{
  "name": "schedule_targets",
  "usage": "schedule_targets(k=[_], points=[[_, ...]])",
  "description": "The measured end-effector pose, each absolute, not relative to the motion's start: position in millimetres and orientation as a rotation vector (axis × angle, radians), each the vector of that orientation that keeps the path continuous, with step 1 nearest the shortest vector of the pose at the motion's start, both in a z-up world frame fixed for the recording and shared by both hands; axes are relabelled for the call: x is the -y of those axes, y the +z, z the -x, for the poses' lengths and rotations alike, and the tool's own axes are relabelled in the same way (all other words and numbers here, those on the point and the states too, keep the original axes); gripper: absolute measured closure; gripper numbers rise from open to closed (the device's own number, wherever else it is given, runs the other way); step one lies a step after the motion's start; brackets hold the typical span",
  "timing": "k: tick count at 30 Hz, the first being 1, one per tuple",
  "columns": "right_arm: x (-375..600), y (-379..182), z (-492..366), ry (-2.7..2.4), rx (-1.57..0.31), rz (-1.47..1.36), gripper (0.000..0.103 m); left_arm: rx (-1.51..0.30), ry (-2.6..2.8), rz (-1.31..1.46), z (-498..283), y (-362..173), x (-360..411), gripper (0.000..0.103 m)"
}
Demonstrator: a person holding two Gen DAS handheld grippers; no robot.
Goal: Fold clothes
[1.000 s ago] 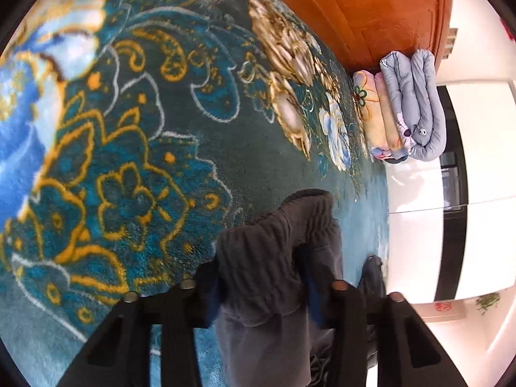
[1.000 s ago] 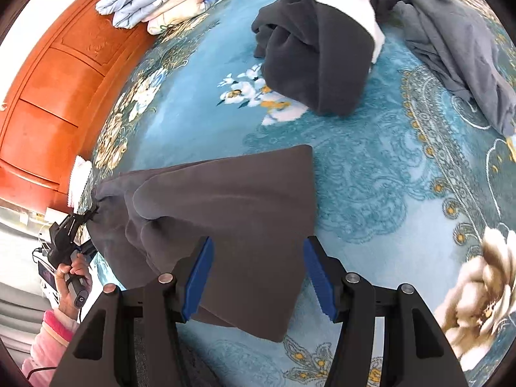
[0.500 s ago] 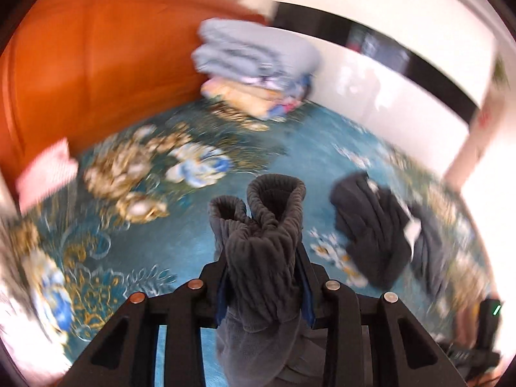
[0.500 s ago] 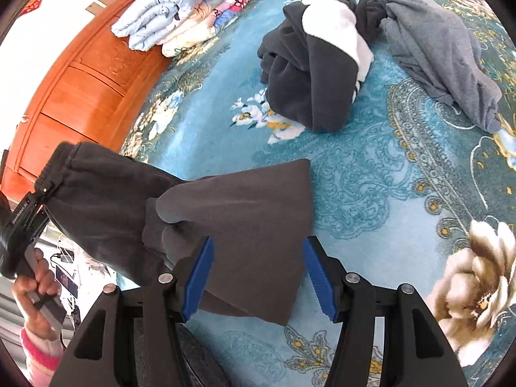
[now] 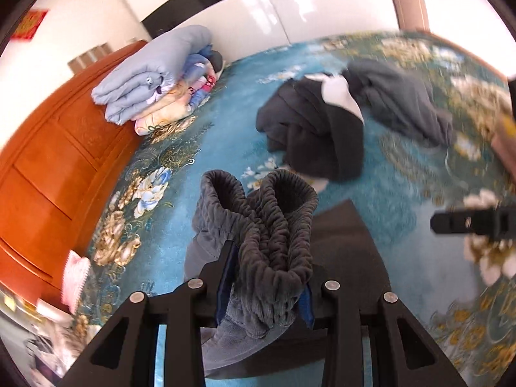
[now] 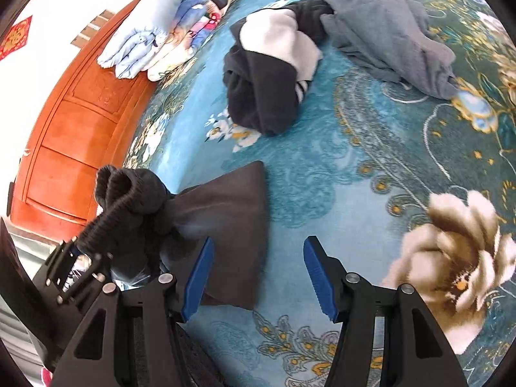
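Note:
My left gripper [image 5: 264, 277] is shut on the bunched elastic waistband of dark grey trousers [image 5: 267, 222] and holds it up over the rest of the garment, which lies flat on the bed [image 5: 348, 242]. In the right wrist view the same waistband [image 6: 129, 193] is lifted at the left, with the left gripper [image 6: 77, 258] below it, and the flat part [image 6: 232, 213] spreads in front. My right gripper [image 6: 258, 274] is open and empty just above the flat part's right edge. It shows in the left wrist view at the right [image 5: 467, 222].
A teal floral bedspread [image 6: 354, 161] covers the bed. A dark grey and white garment [image 6: 271, 74] and a lighter grey one [image 6: 387, 32] lie crumpled farther off. Folded quilts [image 6: 161, 32] sit by the orange wooden headboard [image 6: 80, 122]. A pink item [image 5: 75, 274] lies at the left.
My left gripper has lifted the waistband and swung it toward the middle of the bed, over the flat part. My right gripper has stayed open and nearly still.

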State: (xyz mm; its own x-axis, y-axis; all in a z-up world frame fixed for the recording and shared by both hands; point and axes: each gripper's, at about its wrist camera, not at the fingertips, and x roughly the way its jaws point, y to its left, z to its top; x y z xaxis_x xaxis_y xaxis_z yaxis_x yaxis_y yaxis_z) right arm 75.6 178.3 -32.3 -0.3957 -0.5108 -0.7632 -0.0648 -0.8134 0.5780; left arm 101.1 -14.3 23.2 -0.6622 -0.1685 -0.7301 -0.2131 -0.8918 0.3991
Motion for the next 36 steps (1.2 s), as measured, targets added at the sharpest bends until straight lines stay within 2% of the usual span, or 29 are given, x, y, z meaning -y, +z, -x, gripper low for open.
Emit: schedule_targets(k=[4, 9, 10, 13, 18, 22, 24, 26, 29, 30, 34, 36], points=[[-185, -37, -77, -2.275, 0.821, -1.526, 0.044, -0.821, 2.738, 1.302, -103, 12, 1, 0.063], [-188, -40, -78, -2.269, 0.839, -1.514, 0.044, -0.858, 2.717, 1.351, -103, 2, -7, 0.053], [-189, -40, -78, -2.268, 0.839, -1.513, 0.044, -0.859, 2.712, 1.353, -104, 2, -9, 0.048], [-192, -42, -78, -2.269, 0.849, -1.517, 0.044, -0.822, 2.675, 1.338, -110, 3, -17, 0.042], [-199, -45, -79, -2.275, 0.874, -1.519, 0.044, -0.711, 2.622, 1.332, -113, 12, -16, 0.042], [-197, -42, -78, -2.252, 0.876, -1.499, 0.044, -0.363, 2.647, 1.412, -102, 22, 34, 0.042], [-189, -41, -76, -2.226, 0.851, -1.499, 0.044, -0.033, 2.683, 1.463, -93, 24, 83, 0.042], [-173, -39, -72, -2.195, 0.791, -1.493, 0.044, 0.376, 2.686, 1.562, -86, 14, 142, 0.042], [-138, -39, -65, -2.105, 0.712, -1.484, 0.043, 0.961, 2.593, 1.67, -89, -20, 223, 0.041], [-127, -40, -62, -2.076, 0.688, -1.482, 0.043, 1.089, 2.553, 1.674, -92, -31, 239, 0.041], [-80, -35, -49, -2.018, 0.583, -1.444, 0.043, 1.347, 2.459, 1.634, -107, -61, 260, 0.041], [-63, -32, -39, -2.042, 0.513, -1.426, 0.043, 1.398, 2.455, 1.596, -112, -64, 263, 0.041]])
